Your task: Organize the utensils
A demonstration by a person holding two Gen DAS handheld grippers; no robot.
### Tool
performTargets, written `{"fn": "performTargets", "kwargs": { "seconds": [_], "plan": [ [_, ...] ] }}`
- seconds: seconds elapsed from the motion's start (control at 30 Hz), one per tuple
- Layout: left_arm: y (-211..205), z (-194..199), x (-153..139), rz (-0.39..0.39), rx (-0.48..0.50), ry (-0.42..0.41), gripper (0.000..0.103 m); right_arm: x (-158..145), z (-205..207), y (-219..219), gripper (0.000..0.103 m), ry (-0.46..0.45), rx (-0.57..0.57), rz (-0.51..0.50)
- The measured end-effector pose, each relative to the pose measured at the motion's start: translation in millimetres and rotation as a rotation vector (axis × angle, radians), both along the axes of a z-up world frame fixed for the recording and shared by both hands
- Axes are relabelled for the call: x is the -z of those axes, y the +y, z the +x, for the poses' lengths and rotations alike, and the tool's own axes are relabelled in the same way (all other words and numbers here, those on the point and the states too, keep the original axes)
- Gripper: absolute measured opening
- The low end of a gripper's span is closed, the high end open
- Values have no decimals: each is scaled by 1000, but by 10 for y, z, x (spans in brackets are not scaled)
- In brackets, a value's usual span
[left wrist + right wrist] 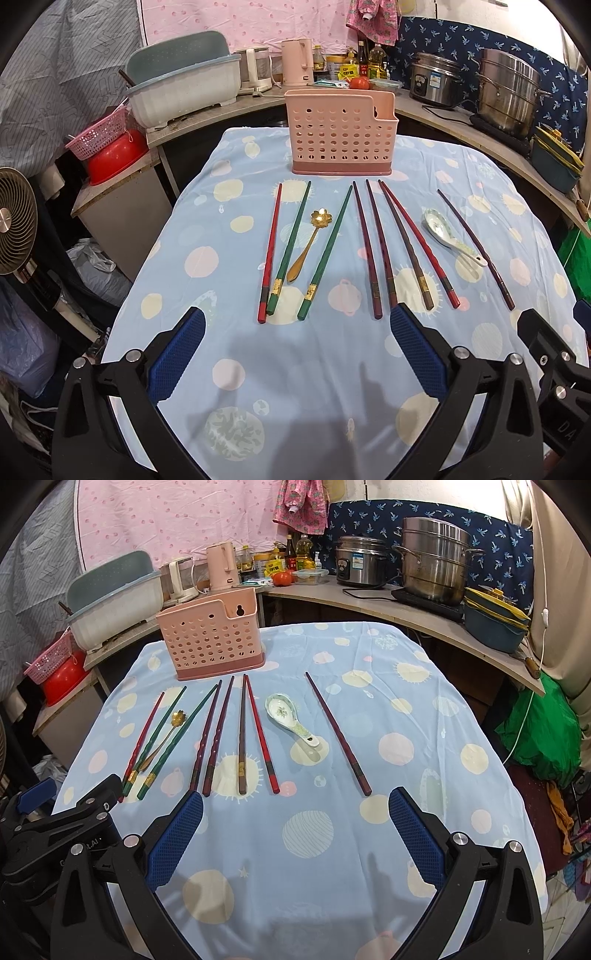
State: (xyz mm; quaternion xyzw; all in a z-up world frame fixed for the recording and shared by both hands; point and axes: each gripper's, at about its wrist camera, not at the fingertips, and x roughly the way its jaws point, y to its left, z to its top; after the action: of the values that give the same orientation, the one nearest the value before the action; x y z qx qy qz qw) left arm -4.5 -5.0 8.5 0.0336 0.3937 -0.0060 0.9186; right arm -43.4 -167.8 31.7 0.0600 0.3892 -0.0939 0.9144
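both grippers hang above the near edge of the table, jaws spread wide and holding nothing, which suggests no utensil has been picked yet. ahead of the left gripper (297, 354) lie a red chopstick with a dark butt (269, 251), two green chopsticks with gold bands (290, 248), and between these a small gold metal spoon with a flower-shaped bowl (308, 245); all are thin, smooth and flat on the pale blue cloth printed with round motifs (236, 332), so a pinch will likely need the pads brought low. ahead of the right gripper (295, 830), between and beyond its jaws, lie the dark red and brown chopsticks (242, 734), a glazed white ceramic soup spoon (291, 716) and a lone dark purple chopstick (338, 734) toward its right jaw. the butts point at the grippers, probably to ease grasping. the pink perforated plastic utensil holder (210, 638) stands upright beyond the row, seemingly empty, facing both grippers as the drop target.
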Motion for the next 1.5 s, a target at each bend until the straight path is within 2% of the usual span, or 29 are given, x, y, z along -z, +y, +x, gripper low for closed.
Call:
{"fn": "performTargets", "kwargs": {
  "seconds": [0.53,1.0,1.3,1.5],
  "plan": [
    [96,119,42,-35,-20,30,96,47,78,-155,96,7,26,17],
    [193,281,169,-25,-35,44,96,197,215,-372,96,16,49,12],
    [564,584,265,-24,-108,43,96,289,468,-661,93,15,98,6],
    [788,813,388,-15,-148,53,94,393,648,-785,85,32,119,4]
  ]
}}
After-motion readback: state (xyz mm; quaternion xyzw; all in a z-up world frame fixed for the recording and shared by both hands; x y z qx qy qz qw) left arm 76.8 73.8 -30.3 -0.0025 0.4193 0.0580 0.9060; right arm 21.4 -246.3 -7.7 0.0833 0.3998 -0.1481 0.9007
